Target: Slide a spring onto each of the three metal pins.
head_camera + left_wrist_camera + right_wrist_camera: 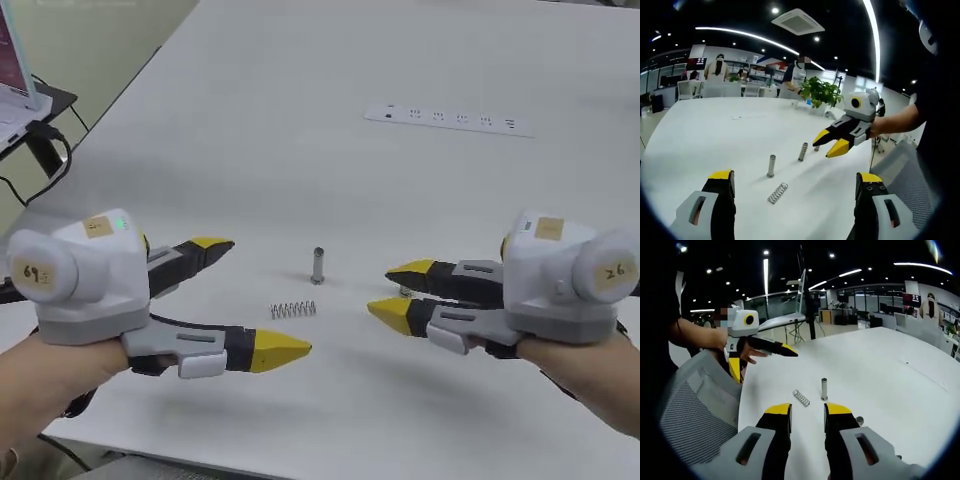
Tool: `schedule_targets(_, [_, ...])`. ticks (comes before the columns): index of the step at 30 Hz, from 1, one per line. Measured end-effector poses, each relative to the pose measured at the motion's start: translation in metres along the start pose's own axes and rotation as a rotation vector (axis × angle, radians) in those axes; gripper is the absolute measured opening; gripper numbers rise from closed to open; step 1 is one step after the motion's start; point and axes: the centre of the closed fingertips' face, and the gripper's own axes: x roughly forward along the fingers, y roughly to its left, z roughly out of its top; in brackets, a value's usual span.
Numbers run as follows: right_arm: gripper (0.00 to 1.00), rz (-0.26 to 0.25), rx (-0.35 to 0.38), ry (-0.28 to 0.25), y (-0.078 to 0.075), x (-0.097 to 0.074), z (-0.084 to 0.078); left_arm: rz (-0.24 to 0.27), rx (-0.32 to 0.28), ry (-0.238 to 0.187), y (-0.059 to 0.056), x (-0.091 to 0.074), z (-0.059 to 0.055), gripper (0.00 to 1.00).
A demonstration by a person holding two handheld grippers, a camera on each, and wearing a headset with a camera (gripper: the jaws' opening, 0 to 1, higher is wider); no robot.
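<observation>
Bench check: pin [318,265] is standing upright and bare on the white table [300,150]; all places are being taken from it. Loose spring [293,310] is lying flat just beside the pin, on the person's side, not touching it. Left gripper [245,295] is hovering left of the pin, jaws spread wide, holding nothing. Right gripper [400,290] is hovering right of the pin, jaws parted by a narrow gap, also empty. Second pin [803,151], seemingly wearing coils, is standing between the pin and the right gripper. Power strip [448,119] is lying well beyond the pin.
</observation>
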Motion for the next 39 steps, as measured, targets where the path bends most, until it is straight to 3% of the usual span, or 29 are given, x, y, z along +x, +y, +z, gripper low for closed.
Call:
schedule_targets(13, [0.23,0.084,-0.084,0.045,0.022,0.041,0.006,-0.004,-0.002,-0.004,-0.001,-0.001,0.001,0.98])
schedule_targets(19, [0.23,0.102,-0.096,0.082,0.025,0.061,-0.001,-0.003,-0.001,-0.007,-0.001,-0.002,0.002,0.98])
schedule_targets(39, [0.20,0.097,-0.121,0.207,0.019,0.099,-0.032,-0.013,-0.008,0.004,-0.004,-0.001,-0.003,0.98])
